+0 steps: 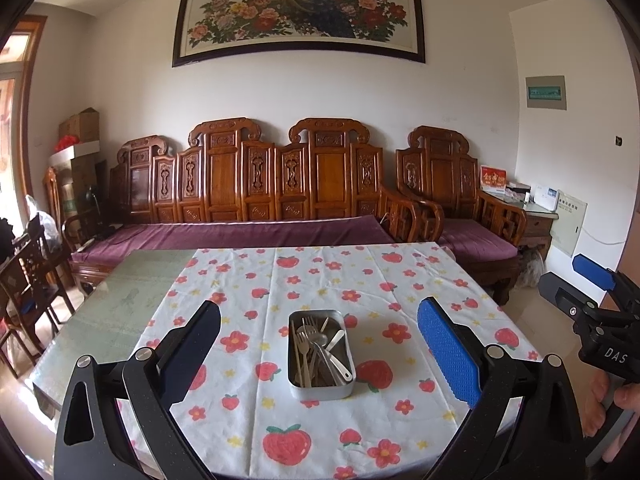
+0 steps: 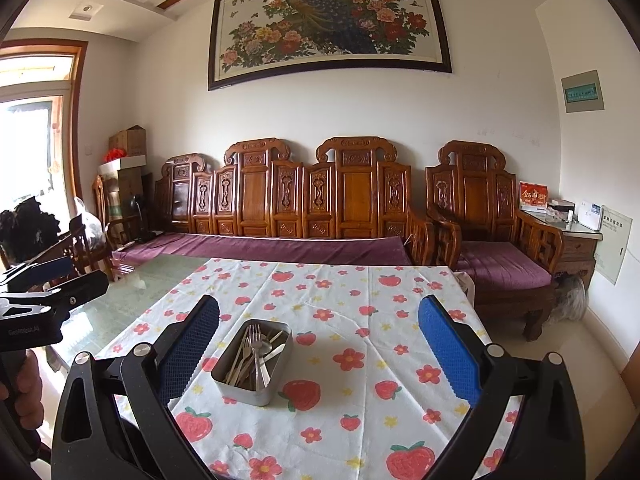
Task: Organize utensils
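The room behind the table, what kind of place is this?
Most likely a home living room: a carved wooden sofa with purple cushions along the wall, a framed peacock painting above it, and a table under a strawberry-print tablecloth.

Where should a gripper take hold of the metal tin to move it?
Probably across the tin's two long side walls, coming from above near the middle. They are straight, parallel and bare on the cloth, and both open grippers look wide enough to straddle it. The utensils lie loose inside, so keep it level.
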{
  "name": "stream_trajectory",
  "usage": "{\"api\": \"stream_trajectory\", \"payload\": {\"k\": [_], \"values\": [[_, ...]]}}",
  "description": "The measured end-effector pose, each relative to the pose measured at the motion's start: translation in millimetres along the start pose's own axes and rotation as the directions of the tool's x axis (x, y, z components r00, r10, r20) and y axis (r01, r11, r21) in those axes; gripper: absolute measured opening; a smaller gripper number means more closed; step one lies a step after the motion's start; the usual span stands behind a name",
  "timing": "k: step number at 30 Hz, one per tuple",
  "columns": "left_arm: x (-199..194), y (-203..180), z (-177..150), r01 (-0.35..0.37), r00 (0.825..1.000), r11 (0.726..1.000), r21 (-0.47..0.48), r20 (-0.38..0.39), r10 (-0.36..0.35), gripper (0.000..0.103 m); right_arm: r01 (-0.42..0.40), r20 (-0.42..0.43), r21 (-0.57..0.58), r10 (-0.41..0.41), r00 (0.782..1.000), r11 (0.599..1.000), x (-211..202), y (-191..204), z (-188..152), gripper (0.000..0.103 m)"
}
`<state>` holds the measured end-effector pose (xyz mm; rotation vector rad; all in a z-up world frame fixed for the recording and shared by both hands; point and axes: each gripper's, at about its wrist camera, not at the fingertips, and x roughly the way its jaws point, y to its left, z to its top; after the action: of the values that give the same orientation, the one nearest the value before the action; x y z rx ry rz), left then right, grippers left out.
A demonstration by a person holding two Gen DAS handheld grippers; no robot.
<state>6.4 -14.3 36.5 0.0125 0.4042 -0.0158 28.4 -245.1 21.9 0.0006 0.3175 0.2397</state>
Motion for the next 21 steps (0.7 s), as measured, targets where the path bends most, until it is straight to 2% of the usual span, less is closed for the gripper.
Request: {"api": "stream_trajectory", "payload": {"k": [21], "values": [[1.9, 1.7, -6.7, -0.006, 1.0, 1.0, 0.001, -0.005, 0.006, 0.095, 0.001, -0.002, -0.002, -0.001, 1.0, 1.0, 2.3, 4.4, -0.7, 0.1]]}}
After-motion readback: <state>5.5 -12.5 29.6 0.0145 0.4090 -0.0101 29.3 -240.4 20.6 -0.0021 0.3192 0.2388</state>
